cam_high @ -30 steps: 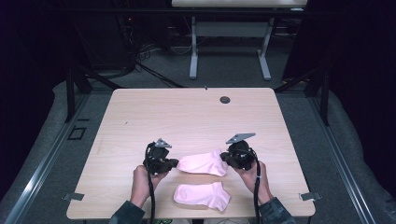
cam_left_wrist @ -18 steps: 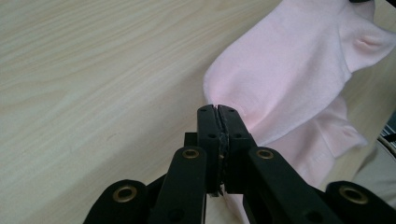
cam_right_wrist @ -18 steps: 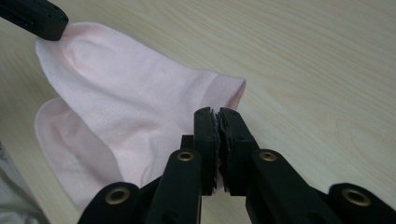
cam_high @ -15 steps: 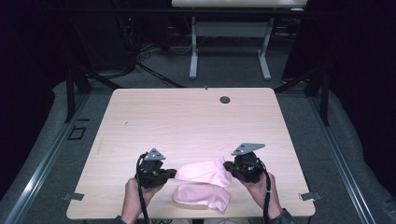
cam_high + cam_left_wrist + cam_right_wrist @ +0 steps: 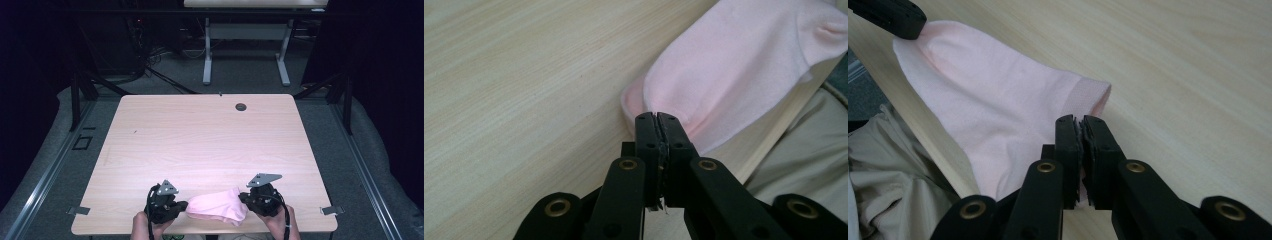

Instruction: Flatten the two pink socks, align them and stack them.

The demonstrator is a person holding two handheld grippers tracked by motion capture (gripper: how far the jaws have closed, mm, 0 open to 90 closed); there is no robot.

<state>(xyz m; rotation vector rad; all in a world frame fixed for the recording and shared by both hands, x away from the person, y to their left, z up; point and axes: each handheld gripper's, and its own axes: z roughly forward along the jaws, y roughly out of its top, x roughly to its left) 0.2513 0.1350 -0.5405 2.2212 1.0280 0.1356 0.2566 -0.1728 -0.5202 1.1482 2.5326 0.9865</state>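
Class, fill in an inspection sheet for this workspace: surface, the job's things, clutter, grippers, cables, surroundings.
Surface: light wooden table, round grommet hole near the far edge.
Job's things: pink socks stacked at the near edge.
Clutter: nothing seen.
Grippers: left gripper shut on a sock end; right gripper shut on the opposite cuff end.
Cables: black cable trailing from the right gripper.
Surroundings: dark room, grey floor, another table's legs beyond.

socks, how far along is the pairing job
Done: the upper pink sock already lies over the lower sock at the table's near edge. In hand: the left gripper is shut on its toe end and the right gripper is shut on its cuff end, holding it stretched between them. Left: letting go, and squaring the edges if they look uneven.
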